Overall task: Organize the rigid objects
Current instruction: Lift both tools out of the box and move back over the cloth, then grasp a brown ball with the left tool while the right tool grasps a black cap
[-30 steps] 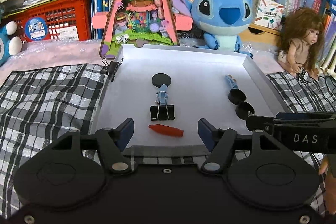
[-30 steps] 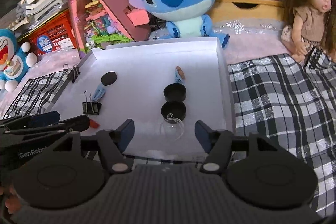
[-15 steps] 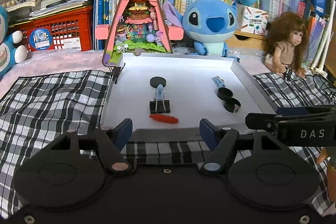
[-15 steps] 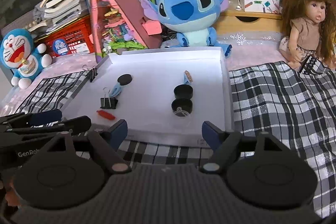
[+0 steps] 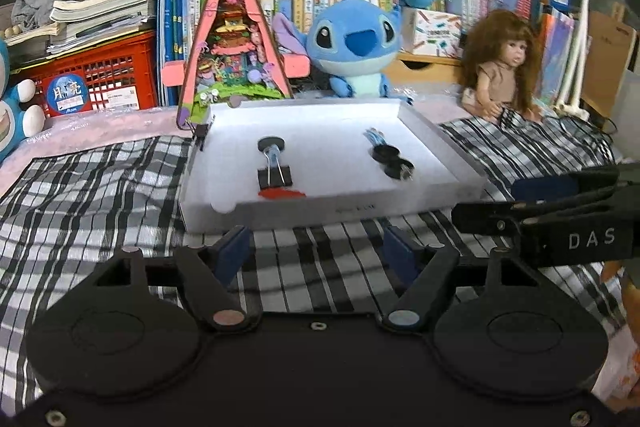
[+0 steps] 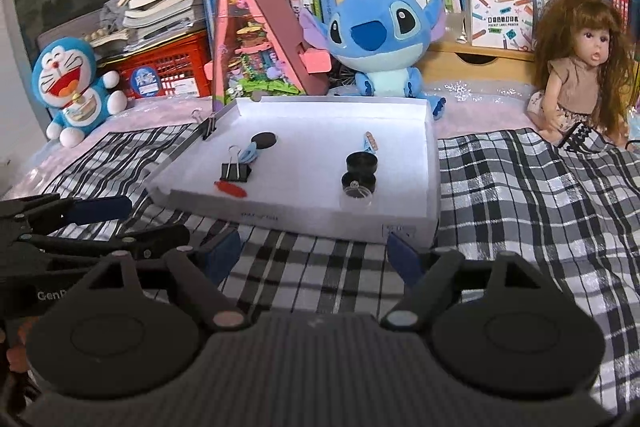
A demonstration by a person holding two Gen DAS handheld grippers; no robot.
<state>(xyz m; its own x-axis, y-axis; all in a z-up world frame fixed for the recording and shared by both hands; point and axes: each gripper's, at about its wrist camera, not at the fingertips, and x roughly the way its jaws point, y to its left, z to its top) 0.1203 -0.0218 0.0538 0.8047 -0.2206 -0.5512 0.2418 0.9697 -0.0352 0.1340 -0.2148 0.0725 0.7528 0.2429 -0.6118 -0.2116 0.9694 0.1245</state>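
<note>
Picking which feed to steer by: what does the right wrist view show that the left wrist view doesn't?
Only the right wrist view shows the whole Doraemon plush and a clear cap beside the black lids. Only the left wrist view shows the white rack behind the doll. Both share the white tray, binder clip, red piece, and both open, empty grippers: left gripper, right gripper.

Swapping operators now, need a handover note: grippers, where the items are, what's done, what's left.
Left gripper: open, empty, jaws have just been widening, over the checked cloth short of the white tray.
Right gripper: same, open and empty.
In the tray, left group: black disc, black binder clip, red piece. Right group: two black caps, clear lid, small blue item.
Done: nothing held, all seven items in the tray.
Left: can't tell whether more sorting is wanted.
</note>
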